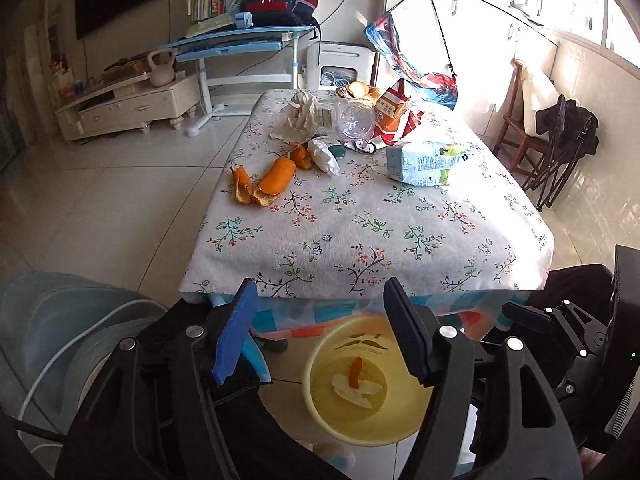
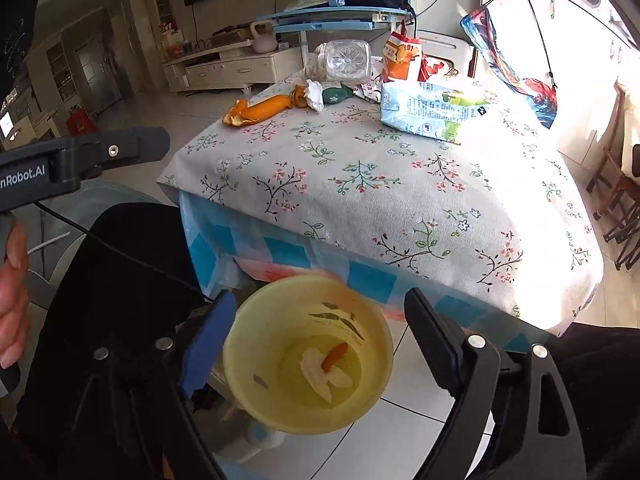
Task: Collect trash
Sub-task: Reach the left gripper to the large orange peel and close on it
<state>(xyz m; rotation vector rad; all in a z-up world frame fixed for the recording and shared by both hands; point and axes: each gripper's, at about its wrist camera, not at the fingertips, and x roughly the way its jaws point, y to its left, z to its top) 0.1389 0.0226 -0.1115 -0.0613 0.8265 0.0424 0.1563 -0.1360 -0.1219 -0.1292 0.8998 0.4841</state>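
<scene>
A yellow bin [image 1: 320,408] [image 2: 260,360] stands on the floor by the table's near edge, with a white tissue and a bit of orange peel [image 1: 354,372] [image 2: 334,356] at its bottom. My right gripper [image 2: 320,296] hangs open over the bin, nothing between its fingers. My left gripper [image 1: 320,284] is open and empty too, above the bin and the table edge. On the table lie orange peels [image 1: 272,182] [image 2: 260,110], a crumpled tissue [image 1: 324,156] [image 2: 314,94], a clear plastic bottle [image 1: 354,120] [image 2: 346,60], an orange snack bag [image 1: 394,110] [image 2: 400,60] and a blue-white packet [image 1: 424,162] [image 2: 432,114].
The table [image 1: 360,232] [image 2: 360,200] has a floral cloth. More crumpled paper [image 1: 300,116] lies at its far end. A folded black chair [image 1: 560,148] stands to the right, a grey seat [image 1: 60,320] at the near left. A hand [image 2: 12,292] holds the left gripper.
</scene>
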